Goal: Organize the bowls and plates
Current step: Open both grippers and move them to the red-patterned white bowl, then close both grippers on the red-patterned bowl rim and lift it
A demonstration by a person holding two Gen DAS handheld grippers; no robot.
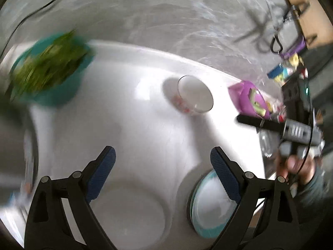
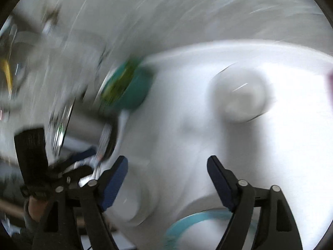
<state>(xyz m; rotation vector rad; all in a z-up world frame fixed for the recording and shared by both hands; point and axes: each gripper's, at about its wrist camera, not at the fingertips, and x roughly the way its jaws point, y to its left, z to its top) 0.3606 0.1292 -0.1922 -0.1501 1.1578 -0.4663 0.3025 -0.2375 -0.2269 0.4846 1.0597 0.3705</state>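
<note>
The left gripper [image 1: 162, 160] is wide open. Nothing is between its blue pads [image 1: 102, 173], and they touch nothing. It hangs over a white table [image 1: 129, 125]. Right under it lies a white plate [image 1: 129, 212]. Just beside that, under the right-side finger, lies a plate with a teal rim [image 1: 210, 208].

The right gripper [image 2: 167, 174] is wide open too, and it holds nothing. Its picture is very blurry. Below it you can see the white plate [image 2: 133, 204] and the teal-rimmed plate [image 2: 187, 218].

Farther out on the table stands a clear glass bowl [image 1: 195, 96], apart from the plates. At the far left edge of the table is a teal pot with a green plant [image 1: 50, 68]. At the right edge sits a purple bowl [image 1: 249, 102]. A hand [image 1: 295, 166] holds the right gripper there.
</note>
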